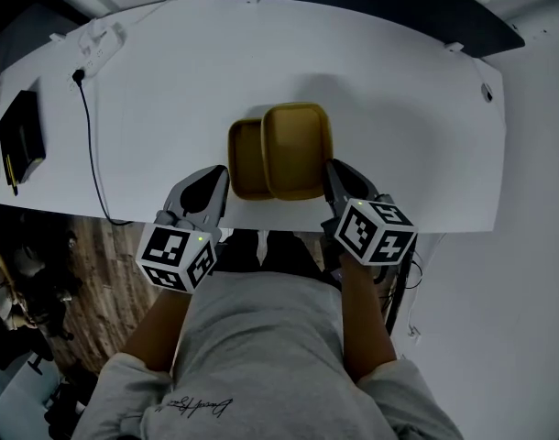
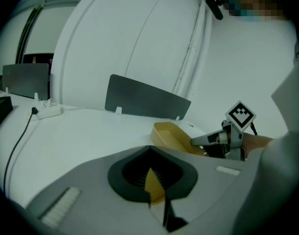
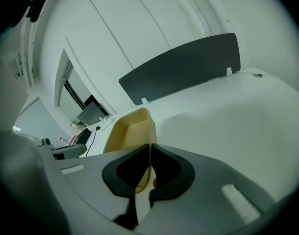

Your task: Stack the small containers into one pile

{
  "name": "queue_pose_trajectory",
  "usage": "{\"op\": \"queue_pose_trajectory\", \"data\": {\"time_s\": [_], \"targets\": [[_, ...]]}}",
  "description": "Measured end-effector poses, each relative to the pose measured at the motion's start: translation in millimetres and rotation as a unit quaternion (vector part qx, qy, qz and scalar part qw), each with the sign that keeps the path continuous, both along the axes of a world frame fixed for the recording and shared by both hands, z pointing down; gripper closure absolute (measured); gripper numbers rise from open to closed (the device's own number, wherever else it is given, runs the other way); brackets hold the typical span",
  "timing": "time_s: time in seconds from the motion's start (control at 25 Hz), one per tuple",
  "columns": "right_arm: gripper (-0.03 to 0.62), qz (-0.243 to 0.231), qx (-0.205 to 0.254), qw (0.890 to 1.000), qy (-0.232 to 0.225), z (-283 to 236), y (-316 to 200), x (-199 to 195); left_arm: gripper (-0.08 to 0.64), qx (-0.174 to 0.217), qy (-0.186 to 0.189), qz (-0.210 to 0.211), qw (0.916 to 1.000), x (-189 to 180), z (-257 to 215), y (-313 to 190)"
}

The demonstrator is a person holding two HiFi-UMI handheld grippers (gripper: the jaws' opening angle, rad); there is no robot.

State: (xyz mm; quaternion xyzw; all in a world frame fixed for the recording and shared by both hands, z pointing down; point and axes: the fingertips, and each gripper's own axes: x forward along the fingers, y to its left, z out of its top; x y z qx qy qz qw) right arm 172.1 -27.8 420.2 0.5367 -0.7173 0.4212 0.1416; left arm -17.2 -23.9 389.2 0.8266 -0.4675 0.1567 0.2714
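Near the table's (image 1: 169, 90) front edge, the right container (image 1: 298, 149) lay partly on the left container (image 1: 246, 159) — left gripper (image 1: 223, 174) beside them left, right gripper (image 1: 333, 168) right. Cable (image 1: 92, 154) lay far left.

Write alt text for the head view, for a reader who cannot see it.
On a white table, the right yellow container overlaps the left yellow container. The left claw pinches the left one's near edge; the right claw pinches the right one's near corner.
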Motion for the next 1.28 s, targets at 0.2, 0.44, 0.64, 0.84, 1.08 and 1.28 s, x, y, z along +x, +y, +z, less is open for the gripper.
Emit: {"op": "queue_pose_trajectory", "data": {"time_s": [0.2, 0.44, 0.64, 0.84, 1.08, 1.28], "targets": [[0.561, -0.011, -0.004, 1.000, 0.000, 2.4, -2.7, -27.6, 0.558, 0.004, 0.003, -0.012, 0.9999, -23.6, -2.4, -3.6], [0.561, -0.015, -0.022, 1.000, -0.009, 17.4, -0.1, -54.6, 0.558, -0.002, 0.011, -0.021, 0.9997, -45.1, 2.2, -6.3], [0.561, -0.013, -0.041, 0.999, -0.009, 34.0, 4.8, -67.0, 0.558, -0.010, 0.009, -0.019, 0.9997, -56.6, 9.8, -7.4], [0.561, -0.009, -0.059, 0.998, -0.001, 49.6, 12.3, -71.4, 0.558, -0.018, 0.009, -0.016, 0.9997, -61.4, 17.2, -6.8], [0.561, -0.003, -0.063, 0.998, 0.017, 59.1, 14.4, -70.4, 0.558, -0.027, 0.011, -0.012, 0.9995, -62.2, 25.8, -3.4], [0.561, -0.004, -0.064, 0.997, 0.029, 65.8, 14.6, -70.4, 0.558, -0.033, 0.012, -0.013, 0.9993, -61.3, 29.7, 0.9]]}}
